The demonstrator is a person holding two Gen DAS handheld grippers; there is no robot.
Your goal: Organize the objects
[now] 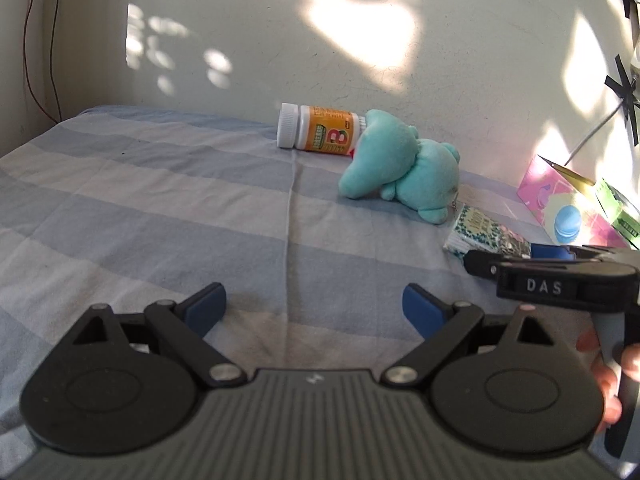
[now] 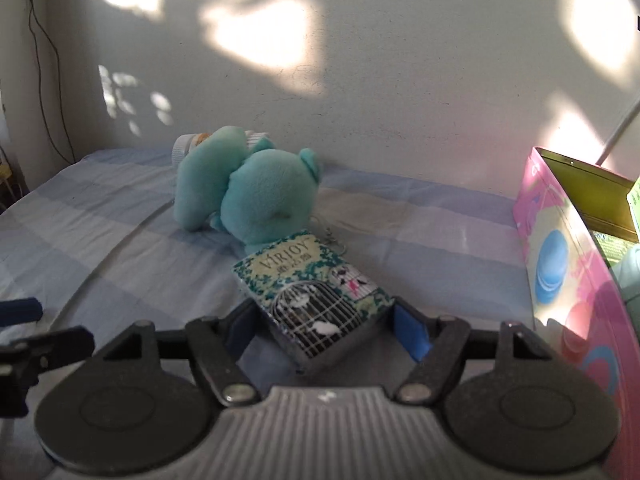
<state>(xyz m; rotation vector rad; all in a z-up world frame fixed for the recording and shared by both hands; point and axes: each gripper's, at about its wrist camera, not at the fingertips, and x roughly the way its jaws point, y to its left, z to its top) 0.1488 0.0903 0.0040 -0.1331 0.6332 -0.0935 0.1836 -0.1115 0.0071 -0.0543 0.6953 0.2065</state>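
straddling the tissue pack [image 2: 316, 300] with the right gripper [image 2: 324, 332] not yet clamped, left gripper [image 1: 314, 308] spread empty; next, squeezing for the pink box [image 2: 568, 280].

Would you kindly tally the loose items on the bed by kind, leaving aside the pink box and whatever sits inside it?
Pill bottle: 1
Plush toy: 1
Tissue pack: 1
Total: 3
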